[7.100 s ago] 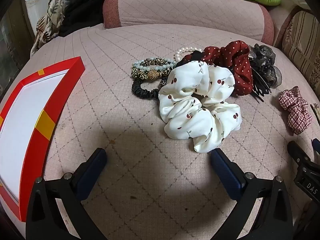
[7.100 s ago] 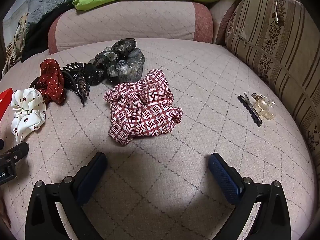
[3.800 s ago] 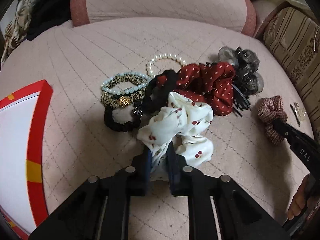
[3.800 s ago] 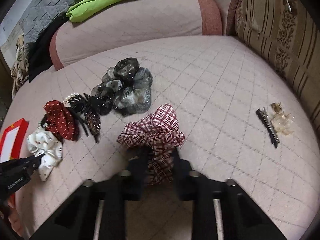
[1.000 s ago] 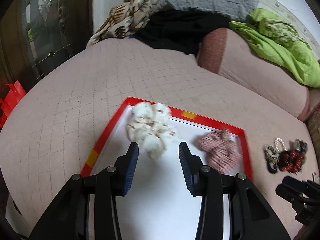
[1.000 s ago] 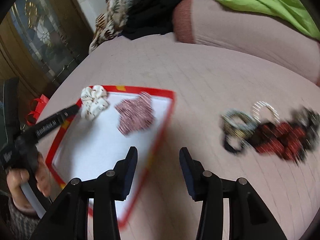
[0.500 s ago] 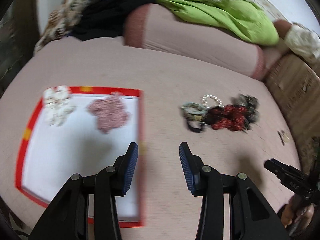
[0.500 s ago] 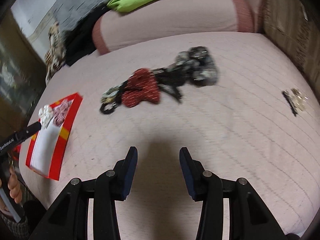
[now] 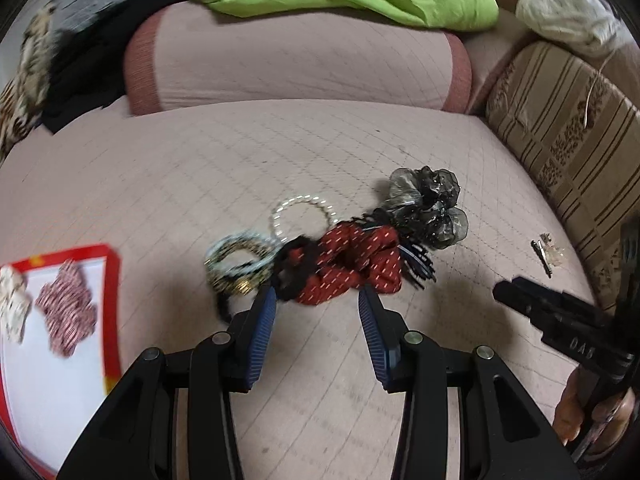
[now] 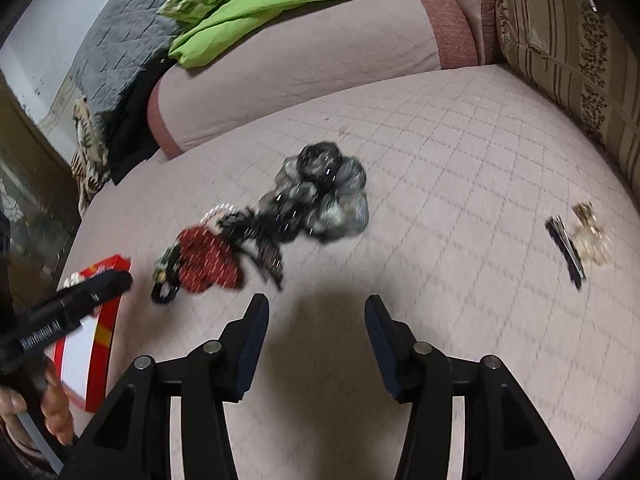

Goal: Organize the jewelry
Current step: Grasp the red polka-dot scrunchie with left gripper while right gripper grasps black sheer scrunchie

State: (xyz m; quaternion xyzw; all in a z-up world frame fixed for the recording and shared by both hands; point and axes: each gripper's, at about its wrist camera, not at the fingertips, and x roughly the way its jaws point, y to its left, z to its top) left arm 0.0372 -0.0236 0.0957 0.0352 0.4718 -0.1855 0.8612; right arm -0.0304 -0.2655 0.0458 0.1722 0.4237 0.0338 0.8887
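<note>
The left gripper (image 9: 316, 308) is hanging spread and empty just before the red white-dotted fabric scrunchie (image 9: 352, 264) lying on the pink quilted sofa seat (image 9: 200, 168), while the right gripper (image 10: 316, 324), its jaws just opening wider, is hovering empty near the sheer grey-black scrunchie (image 10: 324, 196).

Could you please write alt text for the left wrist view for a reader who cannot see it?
The open, empty left claw points at a red dotted scrunchie amid bracelets and a grey scrunchie on a pink quilted cushion. A red-rimmed tray at left holds two scrunchies.
</note>
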